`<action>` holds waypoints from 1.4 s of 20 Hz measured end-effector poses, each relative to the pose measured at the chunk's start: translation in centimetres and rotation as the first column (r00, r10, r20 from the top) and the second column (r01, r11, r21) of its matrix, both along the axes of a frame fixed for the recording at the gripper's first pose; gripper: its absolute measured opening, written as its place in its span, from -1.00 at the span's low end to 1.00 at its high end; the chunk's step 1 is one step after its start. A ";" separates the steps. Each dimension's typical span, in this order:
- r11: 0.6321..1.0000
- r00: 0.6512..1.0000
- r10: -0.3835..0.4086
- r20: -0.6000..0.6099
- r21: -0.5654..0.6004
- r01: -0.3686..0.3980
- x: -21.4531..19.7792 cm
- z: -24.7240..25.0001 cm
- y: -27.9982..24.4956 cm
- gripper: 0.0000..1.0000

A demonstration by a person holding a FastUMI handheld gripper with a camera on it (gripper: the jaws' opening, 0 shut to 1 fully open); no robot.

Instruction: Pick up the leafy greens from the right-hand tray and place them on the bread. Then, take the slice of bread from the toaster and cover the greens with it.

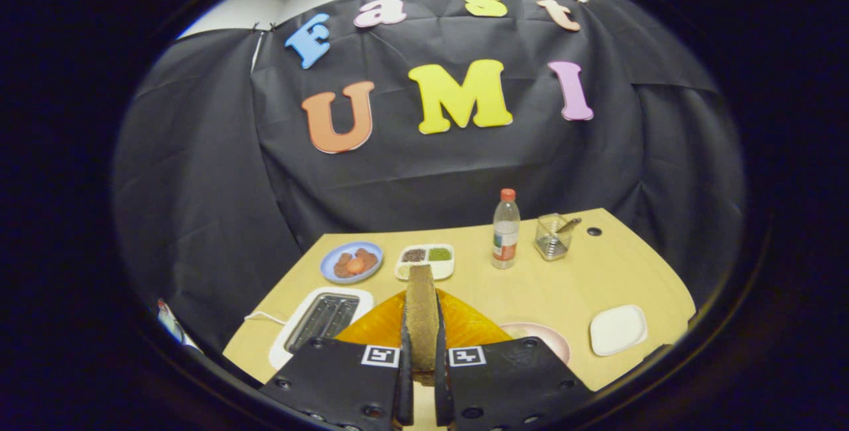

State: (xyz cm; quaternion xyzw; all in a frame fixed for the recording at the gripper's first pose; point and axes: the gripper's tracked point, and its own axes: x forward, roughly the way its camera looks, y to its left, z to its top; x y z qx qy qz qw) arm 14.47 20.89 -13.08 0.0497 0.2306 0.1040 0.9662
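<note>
Gripping the bread slice (421, 315) edge-on, your gripper (422, 358) had both fingers pressed flat against its faces, nearly closed, the slice standing upright between them; the toaster (323, 321) sat empty at ten o'clock of the fingertips, and the pink plate (547, 338) lay at three o'clock, partly hidden by the right finger (440, 351); whether greens lay on it, you could not tell. Risk as I judged it: the slice could pivot or slip if you tipped it flat too fast; the orange sheet (464, 325) behind might snag. Your hand held the tool level, raised above the table (530, 285).
</note>
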 end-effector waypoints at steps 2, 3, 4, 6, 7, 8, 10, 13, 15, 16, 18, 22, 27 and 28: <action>1.000 0.999 -0.017 -0.028 0.008 0.017 0.5 -2.2 -1.5 -0.75; 1.000 0.999 -0.024 -0.047 0.008 0.025 0.5 -3.6 -2.1 -0.75; 1.000 0.998 -0.030 -0.062 0.005 0.030 0.7 -4.8 -2.5 -0.75; 0.999 0.995 -0.041 -0.088 -0.013 0.040 0.9 -7.1 -3.4 -0.75; 0.999 0.994 -0.040 -0.100 -0.018 0.039 0.9 -8.1 -3.5 -0.74; 0.999 0.993 -0.039 -0.111 -0.022 0.037 0.9 -9.0 -3.6 -0.74; 1.000 0.990 -0.028 -0.139 -0.009 0.027 0.8 -10.5 -3.6 -0.74; 1.000 0.986 -0.026 -0.162 0.012 0.028 0.8 -11.8 -4.4 -0.73; 0.999 0.984 -0.031 -0.177 0.030 0.037 1.0 -12.6 -5.1 -0.74; 0.998 0.982 -0.027 -0.186 0.046 0.037 1.0 -13.0 -5.3 -0.74; 0.998 0.978 -0.033 -0.207 0.051 0.045 1.2 -14.0 -6.2 -0.74; 0.999 0.977 -0.001 -0.213 0.042 0.010 1.7 -15.8 -7.5 -0.74; 0.969 0.976 0.125 -0.181 0.233 -0.081 1.9 -14.7 -7.2 -0.74; 0.957 0.973 0.138 -0.184 0.277 -0.084 1.9 -14.5 -7.3 -0.74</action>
